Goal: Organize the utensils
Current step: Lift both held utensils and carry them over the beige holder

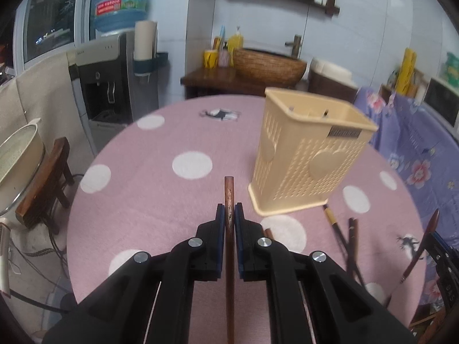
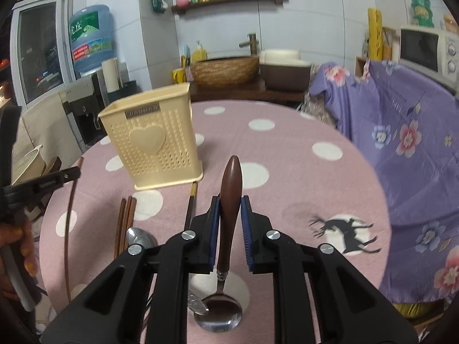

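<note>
Above a round table point(image 1: 160, 200) in pink polka-dot cloth, the left gripper point(image 1: 229, 215) is clamped on a thin brown chopstick point(image 1: 229, 195), its tip just left of the cream perforated utensil holder point(image 1: 304, 154) standing upright on the cloth. The right gripper point(image 2: 231, 212) pinches the dark wooden handle of a spoon point(image 2: 231, 189), its steel bowl hanging toward the camera, just right of the holder. More chopsticks point(image 2: 126, 220) and another spoon point(image 2: 140, 236) lie on the cloth in front of the holder.

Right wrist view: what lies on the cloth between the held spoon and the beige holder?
A dark chopstick lies between the spoon and the beige holder, its tip near the holder's base.
</note>
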Demonstrator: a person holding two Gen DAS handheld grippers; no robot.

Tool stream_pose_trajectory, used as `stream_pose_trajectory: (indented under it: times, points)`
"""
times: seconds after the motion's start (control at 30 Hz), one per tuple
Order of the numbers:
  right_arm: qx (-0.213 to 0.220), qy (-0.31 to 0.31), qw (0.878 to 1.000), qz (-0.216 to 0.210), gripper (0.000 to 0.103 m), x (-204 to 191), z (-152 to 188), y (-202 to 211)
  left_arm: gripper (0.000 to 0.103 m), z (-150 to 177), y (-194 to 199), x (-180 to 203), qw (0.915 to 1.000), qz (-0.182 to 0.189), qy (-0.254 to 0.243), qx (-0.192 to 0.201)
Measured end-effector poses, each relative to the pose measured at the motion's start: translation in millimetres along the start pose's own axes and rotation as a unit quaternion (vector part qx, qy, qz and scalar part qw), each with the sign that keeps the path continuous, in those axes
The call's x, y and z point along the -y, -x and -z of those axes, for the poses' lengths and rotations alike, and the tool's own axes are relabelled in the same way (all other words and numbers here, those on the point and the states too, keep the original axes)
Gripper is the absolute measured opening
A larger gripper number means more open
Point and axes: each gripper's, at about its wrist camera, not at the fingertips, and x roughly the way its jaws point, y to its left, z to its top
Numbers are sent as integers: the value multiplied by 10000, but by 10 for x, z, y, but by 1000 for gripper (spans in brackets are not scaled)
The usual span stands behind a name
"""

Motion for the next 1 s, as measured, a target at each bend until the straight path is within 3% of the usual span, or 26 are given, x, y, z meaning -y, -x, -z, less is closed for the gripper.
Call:
stream_pose_trajectory:
  times: [0.27,1.0]
  points:
    - [415,16,9990,192,16,190,-153,241,8,-110,416,-57,9985,150,54,518]
    - [223,-266,9971,-672,15,259,-375,166,8,-324,789,-168,9934,280,118,1104]
